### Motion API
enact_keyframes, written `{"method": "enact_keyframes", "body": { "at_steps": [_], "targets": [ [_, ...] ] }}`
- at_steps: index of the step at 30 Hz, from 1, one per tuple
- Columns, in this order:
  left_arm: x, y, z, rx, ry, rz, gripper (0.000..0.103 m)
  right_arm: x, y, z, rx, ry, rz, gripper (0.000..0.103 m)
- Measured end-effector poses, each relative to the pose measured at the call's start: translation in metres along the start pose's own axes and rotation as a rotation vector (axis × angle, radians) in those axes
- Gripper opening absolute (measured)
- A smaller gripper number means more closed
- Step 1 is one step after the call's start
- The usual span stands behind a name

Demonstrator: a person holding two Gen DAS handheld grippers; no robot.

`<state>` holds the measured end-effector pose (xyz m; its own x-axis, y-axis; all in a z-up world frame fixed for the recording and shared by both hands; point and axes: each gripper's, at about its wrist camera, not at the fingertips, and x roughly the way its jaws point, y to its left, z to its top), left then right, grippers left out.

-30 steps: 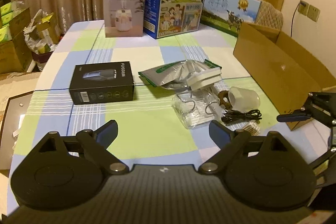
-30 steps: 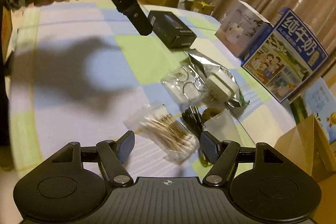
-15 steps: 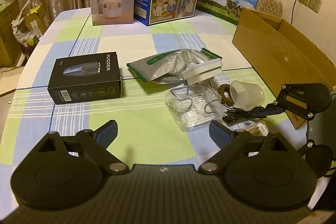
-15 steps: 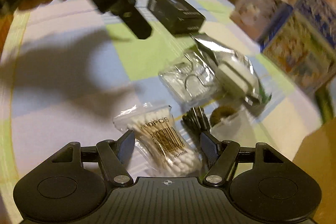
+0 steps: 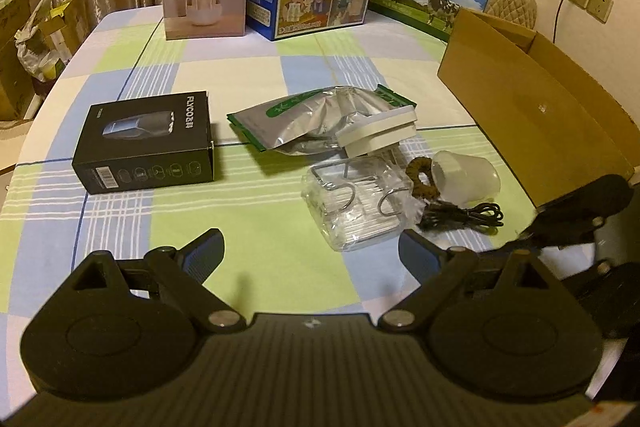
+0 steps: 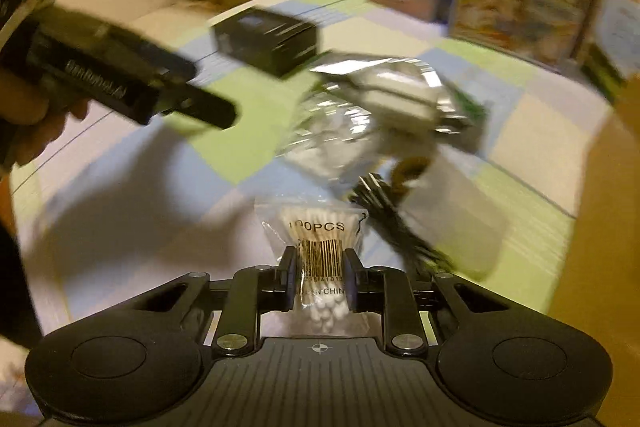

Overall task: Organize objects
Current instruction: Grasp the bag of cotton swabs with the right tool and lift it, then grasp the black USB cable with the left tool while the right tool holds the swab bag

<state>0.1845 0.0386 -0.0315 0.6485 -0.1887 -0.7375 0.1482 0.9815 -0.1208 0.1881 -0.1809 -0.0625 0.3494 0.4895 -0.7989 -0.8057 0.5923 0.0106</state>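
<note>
Fingers of right gripper (image 6: 319, 269) closing, pinching crinkly clear cotton-swab bag (image 6: 316, 239).

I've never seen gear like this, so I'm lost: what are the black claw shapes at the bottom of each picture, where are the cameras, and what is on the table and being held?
There is no robot here. A person holds a two-finger gripper in each hand, and a wide-angle camera on each looks out along its fingers.

In the left camera's picture the left gripper is open and empty above the checked tablecloth. On it lie a black box, a silver pouch, a clear plastic pack, a small plastic cup and a black cable. An open cardboard box stands at the right.

In the right camera's blurred picture the right gripper is closing on a bag of cotton swabs, its pads pressing both sides.
</note>
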Motion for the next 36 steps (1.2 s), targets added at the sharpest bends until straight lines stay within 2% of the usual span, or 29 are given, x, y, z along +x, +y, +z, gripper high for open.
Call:
{"method": "enact_keyframes", "body": {
  "at_steps": [5,8,10,13,15,19,22,29,32,36],
  "targets": [
    [-0.001,0.002,0.0,-0.01,-0.006,0.004,0.092,-0.018,-0.008,0.002,0.07,-0.07,-0.059,0.02],
    [-0.001,0.001,0.001,-0.011,-0.007,-0.002,0.092,-0.029,-0.021,0.005,0.168,-0.138,-0.069,0.02],
    [-0.001,0.0,0.001,-0.008,-0.008,-0.004,0.092,-0.031,-0.03,0.006,0.218,-0.156,-0.142,0.02],
    [-0.001,0.0,0.0,-0.007,-0.006,-0.001,0.092,-0.029,-0.039,0.009,0.243,-0.153,-0.269,0.02],
    [0.0,-0.001,0.001,-0.005,-0.004,-0.001,0.092,-0.023,-0.038,0.013,0.213,-0.142,-0.335,0.02],
    [0.001,-0.005,0.001,0.002,-0.005,-0.011,0.092,-0.004,-0.034,0.013,0.175,-0.064,-0.39,0.02],
    [0.001,-0.006,0.0,0.005,-0.003,-0.015,0.092,0.004,-0.036,0.008,0.163,-0.03,-0.396,0.019],
    [-0.002,-0.004,0.0,-0.003,-0.011,-0.019,0.092,0.011,-0.03,0.0,0.204,-0.017,-0.263,0.019],
    [-0.003,-0.004,0.0,-0.005,-0.011,-0.019,0.092,0.013,-0.024,0.0,0.244,-0.026,-0.156,0.019],
    [-0.004,-0.002,-0.002,-0.013,-0.007,-0.017,0.092,0.013,-0.023,-0.001,0.356,-0.028,0.051,0.019]
  ]
}}
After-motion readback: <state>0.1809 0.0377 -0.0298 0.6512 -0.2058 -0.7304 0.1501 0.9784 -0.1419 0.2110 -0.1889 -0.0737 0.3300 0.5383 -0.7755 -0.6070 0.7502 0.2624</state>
